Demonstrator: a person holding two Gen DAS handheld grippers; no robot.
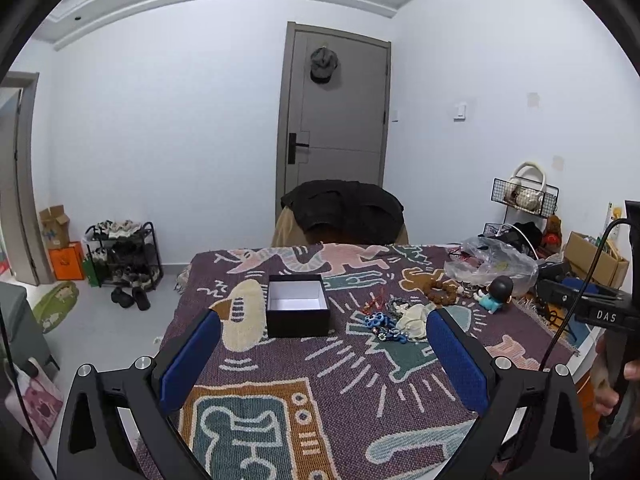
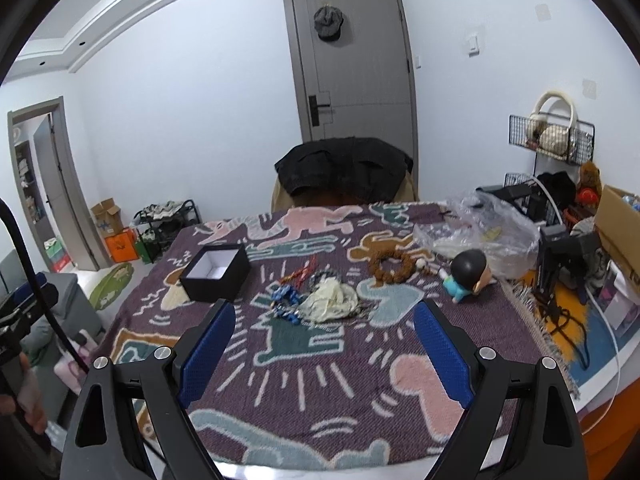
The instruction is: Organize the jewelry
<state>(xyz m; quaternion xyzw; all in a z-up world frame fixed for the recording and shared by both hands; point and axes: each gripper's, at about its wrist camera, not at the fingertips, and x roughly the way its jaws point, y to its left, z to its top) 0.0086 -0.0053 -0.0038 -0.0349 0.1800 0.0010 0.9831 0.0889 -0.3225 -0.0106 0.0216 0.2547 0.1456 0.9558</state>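
Observation:
An open black box (image 1: pixel 297 305) with a white inside stands on the patterned blanket (image 1: pixel 320 380); it also shows in the right wrist view (image 2: pixel 215 273). To its right lies a heap of jewelry: blue beads (image 1: pixel 380 326) (image 2: pixel 286 300), a red cord (image 2: pixel 300 274), a cream pouch (image 1: pixel 414 320) (image 2: pixel 330 300) and a brown bead bracelet (image 2: pixel 394 266). My left gripper (image 1: pixel 324 322) is open and empty, low over the near blanket. My right gripper (image 2: pixel 324 314) is open and empty, short of the heap.
A doll with a black head (image 2: pixel 468 274) and a clear plastic bag (image 2: pixel 484 228) lie at the right. Black stands and cables (image 2: pixel 560 272) crowd the table's right edge. A chair with a black jacket (image 2: pixel 344 172) stands behind the table.

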